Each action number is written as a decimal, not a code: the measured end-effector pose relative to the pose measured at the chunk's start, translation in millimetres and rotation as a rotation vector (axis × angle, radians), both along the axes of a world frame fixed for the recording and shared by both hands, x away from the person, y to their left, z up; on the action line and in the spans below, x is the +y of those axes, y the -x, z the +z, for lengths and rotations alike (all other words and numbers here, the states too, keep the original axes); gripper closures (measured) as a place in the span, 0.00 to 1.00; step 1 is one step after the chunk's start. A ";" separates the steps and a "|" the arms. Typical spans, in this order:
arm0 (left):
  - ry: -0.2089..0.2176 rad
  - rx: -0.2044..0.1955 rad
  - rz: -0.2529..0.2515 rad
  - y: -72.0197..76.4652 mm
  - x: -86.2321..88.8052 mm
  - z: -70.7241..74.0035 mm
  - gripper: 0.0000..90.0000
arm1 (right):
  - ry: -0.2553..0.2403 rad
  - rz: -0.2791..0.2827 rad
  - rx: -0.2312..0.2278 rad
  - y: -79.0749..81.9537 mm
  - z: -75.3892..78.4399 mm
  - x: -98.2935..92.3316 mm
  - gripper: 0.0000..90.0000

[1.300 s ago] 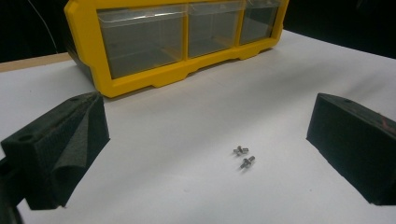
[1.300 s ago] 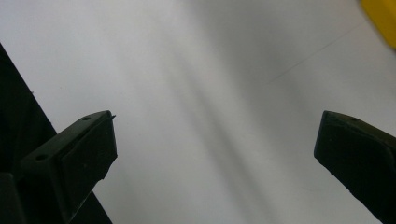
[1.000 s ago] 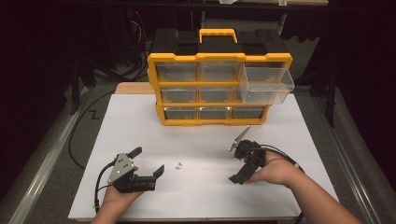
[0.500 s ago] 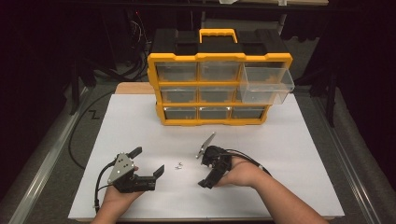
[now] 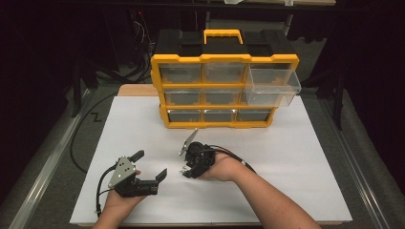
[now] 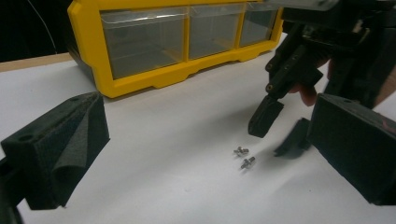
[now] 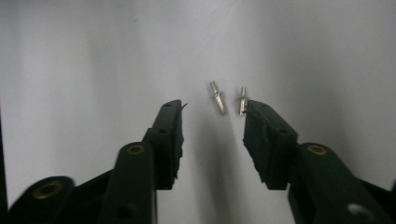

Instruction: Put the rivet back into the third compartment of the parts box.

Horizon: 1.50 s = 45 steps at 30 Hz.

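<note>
High view: the right gripper [image 5: 187,170] has been carried from the right of the frame to lower centre, jaws parted just over two small screws [image 6: 244,157] on the white bench [image 5: 310,157], so a pickup is judged imminent. The left gripper [image 5: 150,164] is held at lower left, jaws released. One organizer [image 5: 224,86] drawer [image 5: 272,86] is pulled out, seemingly empty.

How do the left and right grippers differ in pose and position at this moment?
The left gripper rests low near the table's front edge, clear of the screws; the right gripper points down right above the two screws. The left gripper's jaws gape wide; the right gripper's stand closer together, one tip beside a screw. Both are open and empty.
</note>
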<state>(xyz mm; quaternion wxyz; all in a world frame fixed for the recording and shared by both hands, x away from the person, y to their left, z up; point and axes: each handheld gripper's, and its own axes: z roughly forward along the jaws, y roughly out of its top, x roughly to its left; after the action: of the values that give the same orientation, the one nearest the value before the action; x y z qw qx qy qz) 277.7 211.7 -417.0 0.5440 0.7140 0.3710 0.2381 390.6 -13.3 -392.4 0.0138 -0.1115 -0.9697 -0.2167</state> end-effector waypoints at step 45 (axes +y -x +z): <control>0.005 0.000 -0.011 -1.2 -2.0 -0.4 0.00 | 0.083 -0.017 0.024 15.4 0.4 -77.9 0.93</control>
<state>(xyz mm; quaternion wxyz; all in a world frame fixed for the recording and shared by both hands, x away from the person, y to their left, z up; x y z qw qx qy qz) 278.8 209.7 -417.3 0.5471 0.7147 0.3675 0.2342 375.2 -91.2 -392.0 0.0188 -0.1230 -0.9767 -0.1749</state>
